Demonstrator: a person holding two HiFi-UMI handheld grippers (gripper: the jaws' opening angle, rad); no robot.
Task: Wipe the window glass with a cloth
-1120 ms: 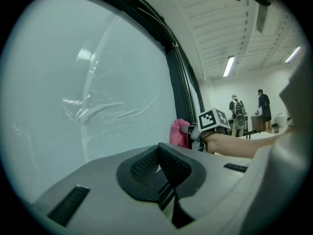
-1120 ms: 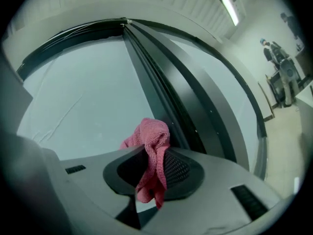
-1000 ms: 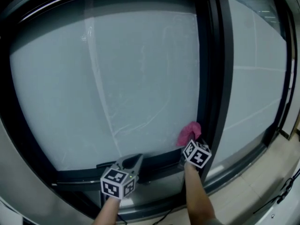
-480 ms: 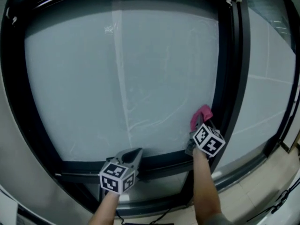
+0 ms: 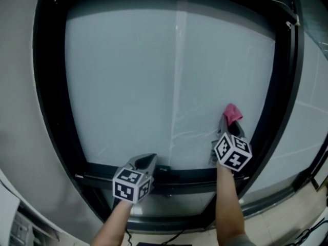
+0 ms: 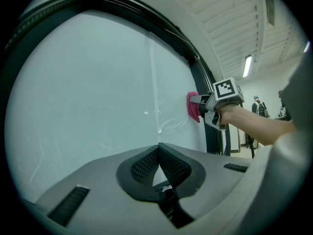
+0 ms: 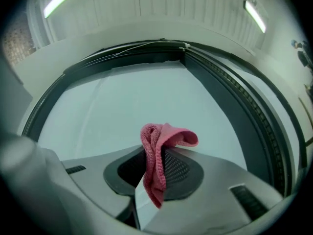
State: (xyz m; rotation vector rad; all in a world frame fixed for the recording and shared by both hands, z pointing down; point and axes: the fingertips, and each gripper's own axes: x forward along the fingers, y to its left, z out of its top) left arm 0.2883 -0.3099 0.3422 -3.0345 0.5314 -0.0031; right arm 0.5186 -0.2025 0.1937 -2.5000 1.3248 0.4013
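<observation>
Two tongs face the window glass: the right tongs pinch a pink cloth against it, the left tongs closed, empty.

A large window pane fills the centre of the head view, set in a black frame. A faint vertical streak runs down the glass from 12 o'clock. A grey wall borders the frame at 9 o'clock. A second pane adjoins at 3 o'clock. Light floor tiles show at 5 o'clock. Overhead, a slatted ceiling carries a lit strip light.
</observation>
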